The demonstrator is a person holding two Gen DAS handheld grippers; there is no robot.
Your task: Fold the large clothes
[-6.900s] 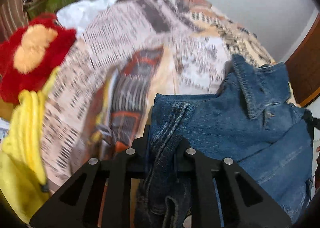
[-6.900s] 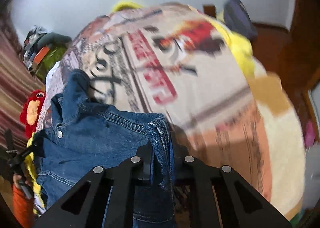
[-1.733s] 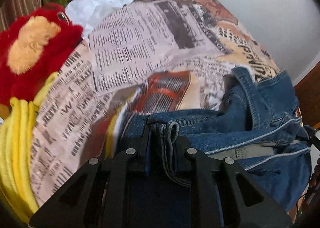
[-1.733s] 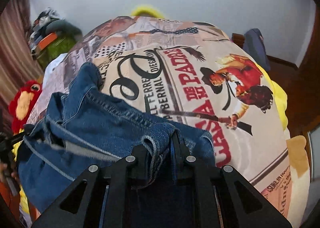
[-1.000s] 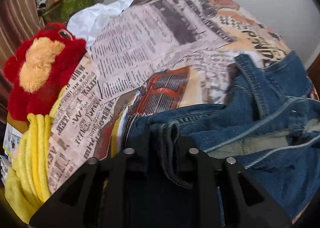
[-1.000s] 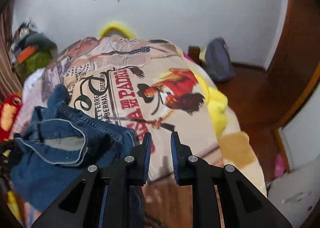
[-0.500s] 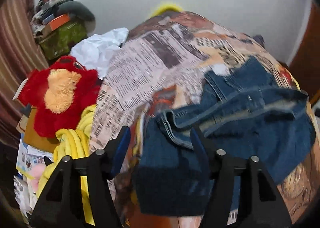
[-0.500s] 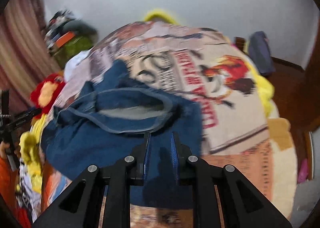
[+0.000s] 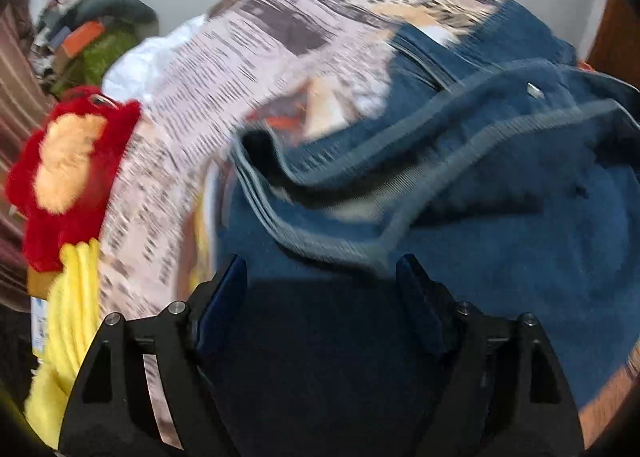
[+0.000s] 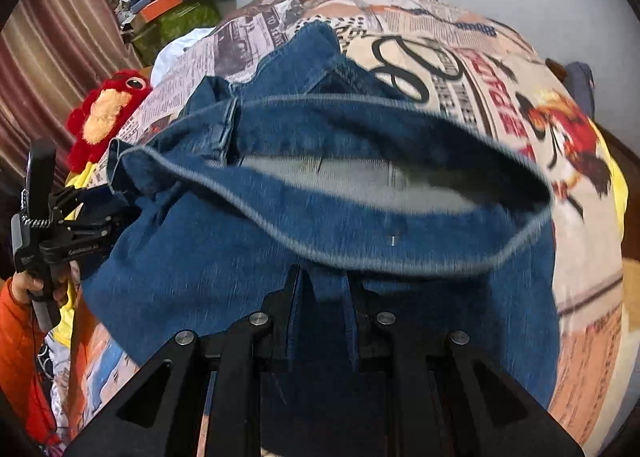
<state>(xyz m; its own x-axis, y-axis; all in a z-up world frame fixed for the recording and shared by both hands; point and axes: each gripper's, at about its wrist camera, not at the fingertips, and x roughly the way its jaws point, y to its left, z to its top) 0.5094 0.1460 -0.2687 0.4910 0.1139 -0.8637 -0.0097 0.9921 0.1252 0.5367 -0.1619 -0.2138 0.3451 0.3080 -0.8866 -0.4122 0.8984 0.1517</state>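
Note:
A blue denim jacket (image 9: 500, 217) lies folded on a bed with a newspaper-print cover (image 9: 224, 69). It also shows in the right wrist view (image 10: 248, 253), its hem folded up towards the collar with pale lining showing. My left gripper (image 9: 322, 277) is open and empty just above the jacket's near left edge; it also shows at the left of the right wrist view (image 10: 104, 213). My right gripper (image 10: 322, 289) is shut on a fold of denim at the jacket's near edge.
A red plush toy (image 9: 64, 173) and a yellow blanket (image 9: 68, 317) lie at the bed's left side. A white cloth (image 9: 136, 69) and a green bag with clutter (image 10: 176, 21) sit at the far left. Striped curtains (image 10: 60, 45) hang on the left.
The jacket's lower part was folded up over itself and laid down. My left gripper let go and opened. My right gripper, closed beside the jacket a moment ago, now pinches the denim.

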